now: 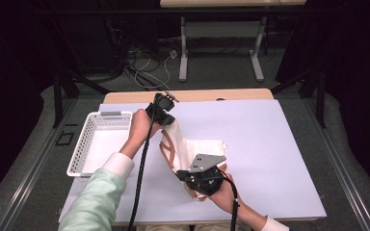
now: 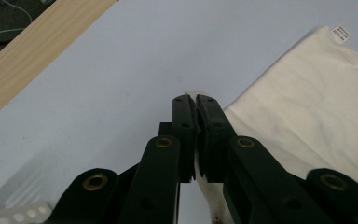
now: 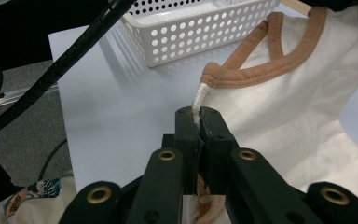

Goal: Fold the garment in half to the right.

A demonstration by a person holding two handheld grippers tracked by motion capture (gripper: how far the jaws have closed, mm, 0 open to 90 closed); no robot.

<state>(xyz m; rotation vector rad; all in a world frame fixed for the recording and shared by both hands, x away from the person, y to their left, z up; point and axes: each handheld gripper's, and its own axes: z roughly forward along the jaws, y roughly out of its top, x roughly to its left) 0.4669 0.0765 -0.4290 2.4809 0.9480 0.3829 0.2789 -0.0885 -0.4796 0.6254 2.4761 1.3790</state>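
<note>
A cream garment (image 1: pixel 197 149) with tan-orange trim (image 3: pixel 270 60) is held up off the pale table between both grippers. My left gripper (image 1: pixel 166 115) is raised at the table's far side, shut on a fold of the cloth (image 2: pixel 303 116) that runs between its jaws (image 2: pixel 196 105). My right gripper (image 1: pixel 200 178) is near the front edge, shut on the garment's cream edge (image 3: pixel 199 100) just below the trimmed opening. The lower part of the garment lies flat on the table (image 1: pixel 270 144).
A white perforated basket (image 1: pixel 96 142) stands at the table's left side and is seen close behind the garment as the basket (image 3: pixel 200 28). Black cables (image 1: pixel 142 178) trail from both grippers toward the front. A wooden strip (image 2: pixel 37 42) borders the table's far edge.
</note>
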